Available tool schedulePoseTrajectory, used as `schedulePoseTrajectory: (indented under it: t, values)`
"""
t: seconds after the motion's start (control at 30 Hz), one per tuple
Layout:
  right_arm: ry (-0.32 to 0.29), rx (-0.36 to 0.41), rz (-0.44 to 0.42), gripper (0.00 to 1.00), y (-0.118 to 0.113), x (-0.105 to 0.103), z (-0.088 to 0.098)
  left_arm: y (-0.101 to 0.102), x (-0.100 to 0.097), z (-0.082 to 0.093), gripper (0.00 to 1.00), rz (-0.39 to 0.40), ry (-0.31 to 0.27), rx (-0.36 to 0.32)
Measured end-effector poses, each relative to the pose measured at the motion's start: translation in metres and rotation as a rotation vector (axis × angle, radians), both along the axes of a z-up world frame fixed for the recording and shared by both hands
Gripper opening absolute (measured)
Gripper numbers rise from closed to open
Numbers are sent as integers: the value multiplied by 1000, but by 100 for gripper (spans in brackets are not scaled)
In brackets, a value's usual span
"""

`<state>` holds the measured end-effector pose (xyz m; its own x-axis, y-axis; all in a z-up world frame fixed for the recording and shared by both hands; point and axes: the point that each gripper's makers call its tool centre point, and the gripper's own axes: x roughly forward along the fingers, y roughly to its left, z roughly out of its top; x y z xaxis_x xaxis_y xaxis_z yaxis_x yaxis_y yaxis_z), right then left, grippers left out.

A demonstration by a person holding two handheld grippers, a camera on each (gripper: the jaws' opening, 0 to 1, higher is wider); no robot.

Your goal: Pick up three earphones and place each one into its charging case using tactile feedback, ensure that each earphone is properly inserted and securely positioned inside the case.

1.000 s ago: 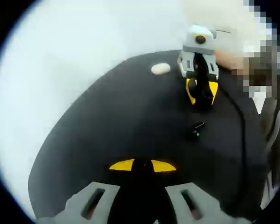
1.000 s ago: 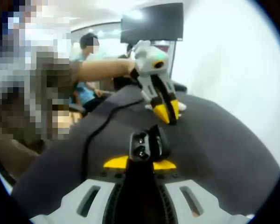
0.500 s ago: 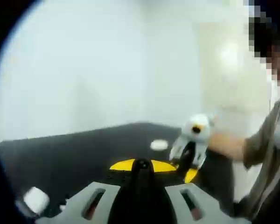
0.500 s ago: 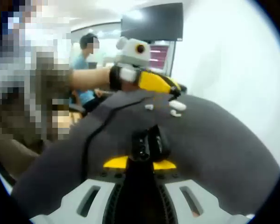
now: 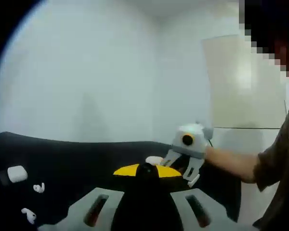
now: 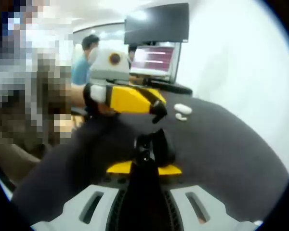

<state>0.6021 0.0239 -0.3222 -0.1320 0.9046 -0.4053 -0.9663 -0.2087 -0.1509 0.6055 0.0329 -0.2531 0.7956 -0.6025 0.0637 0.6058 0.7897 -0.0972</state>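
Observation:
My right gripper [image 6: 144, 169] is shut on a black charging case [image 6: 152, 146] whose lid stands open. It holds the case just above the black table [image 6: 231, 159]. My left gripper [image 6: 158, 111] comes in level from the left, a little beyond the case. Its yellow jaws are shut on a small black earphone [image 5: 147, 169]. In the left gripper view the right gripper [image 5: 184, 163] sits just behind my left gripper [image 5: 147, 171]. A white case [image 6: 182, 109] and a white earphone [image 6: 181, 117] lie farther back on the table.
A second white case [image 5: 17, 174] and two white earphones [image 5: 38, 188] [image 5: 29, 215] lie at the left of the table [image 5: 77, 159]. Another white case [image 5: 154, 160] lies behind my left jaws. A monitor [image 6: 156, 57] and seated people are beyond the table.
My left gripper has lifted off the table and swung level, coming closer to the black case. Its view tilted up from the tabletop to the wall. The right gripper stayed put.

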Motion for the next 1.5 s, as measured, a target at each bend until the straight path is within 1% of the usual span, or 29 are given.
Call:
schedulePoseTrajectory:
  t: [0.07,0.13,0.17,0.23,0.27,0.3,0.33,0.37,0.43,0.47,0.57,0.67,0.77,0.8,0.83,0.87,0.93,1.0,1.07,1.1,1.23,1.3,1.33,1.43,1.47,1.5]
  values:
    - [0,1,-1,18,0,0,0,-1,3,-2,10,20,14,-13]
    - [1,1,-1,18,0,1,0,-4,2,0,9,37,1,-11]
    - [-1,0,-1,18,0,1,0,-7,0,2,7,35,-5,-11]
    - [-6,1,1,18,0,0,0,-14,-2,2,6,41,-21,24]
    - [0,0,3,18,0,-2,0,-16,-3,3,6,42,-50,56]
    - [-2,2,2,18,1,-1,0,-19,-4,1,6,31,-62,90]
    - [1,-5,1,18,-1,-2,-1,-19,-4,-2,6,38,-57,112]
    - [-2,-1,2,18,0,-2,-1,-18,-4,-2,6,35,-53,108]
    - [-2,-2,2,18,0,-2,-1,-12,-5,2,6,33,-55,99]
    - [-1,-3,1,18,1,-1,-2,-6,-3,5,6,54,-63,99]
    - [2,-4,0,18,1,-1,-2,14,2,4,7,120,-88,163]
    - [2,-4,0,18,1,-1,-2,27,2,-1,8,131,-75,165]
    - [1,-4,0,18,2,0,-2,38,3,-2,8,135,-61,157]
    - [1,-5,0,18,1,0,-2,40,3,0,8,131,-60,156]
    - [1,-4,0,18,2,0,-2,40,2,2,9,109,-65,160]
    - [2,-3,0,18,2,0,-2,38,1,1,10,71,-57,171]
    - [4,-2,-1,18,2,0,-2,42,2,1,12,40,-53,191]
    - [3,-2,-1,18,2,1,-2,43,0,-3,14,-15,-31,198]
    - [4,-2,-1,18,2,1,-1,43,-4,-9,19,-80,14,183]
    - [4,-2,-1,18,2,1,-1,45,-5,-10,20,-97,22,177]
    - [3,-3,1,18,2,1,-1,53,-3,-12,19,-98,8,191]
    - [3,-3,2,18,2,1,-1,49,-5,-11,19,-131,-9,205]
    - [5,-2,2,18,2,1,-1,47,-5,-11,19,-145,-20,218]
    - [10,0,1,18,1,2,0,43,-5,-13,20,-185,-70,311]
    - [10,0,1,18,1,1,0,42,-5,-13,20,-193,-79,314]
    - [11,0,1,18,1,1,0,42,-4,-12,20,-200,-79,303]
